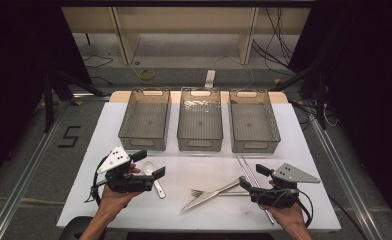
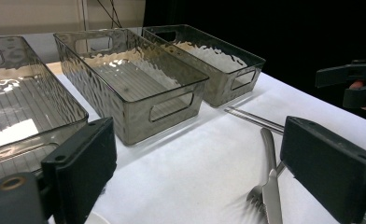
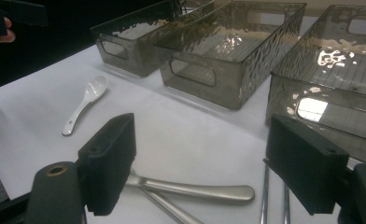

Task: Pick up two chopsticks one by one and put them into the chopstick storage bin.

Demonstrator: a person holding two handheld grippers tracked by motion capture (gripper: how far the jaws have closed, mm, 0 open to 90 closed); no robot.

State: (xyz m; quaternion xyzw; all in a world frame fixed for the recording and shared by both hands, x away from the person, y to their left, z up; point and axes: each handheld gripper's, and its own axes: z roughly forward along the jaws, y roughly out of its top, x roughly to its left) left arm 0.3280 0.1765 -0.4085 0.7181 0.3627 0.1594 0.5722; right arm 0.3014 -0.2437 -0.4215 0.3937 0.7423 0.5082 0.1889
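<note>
Both claws are open and empty, ready to sort: left claw (image 1: pixel 145 164) over the spoon (image 1: pixel 153 176), right claw (image 1: pixel 254 176) by the chopsticks (image 1: pixel 253 181); three bins (image 1: pixel 199 143) line the desk's far edge.

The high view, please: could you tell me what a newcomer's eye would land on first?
Three empty smoked-plastic rectangular bins stand side by side across the far half of the white table sheet. Nearer, a steel knife and fork lie crossed beside a pair of metal chopsticks, with a small white ceramic spoon at the left. An open black gripper flanks each side, left and right.
</note>
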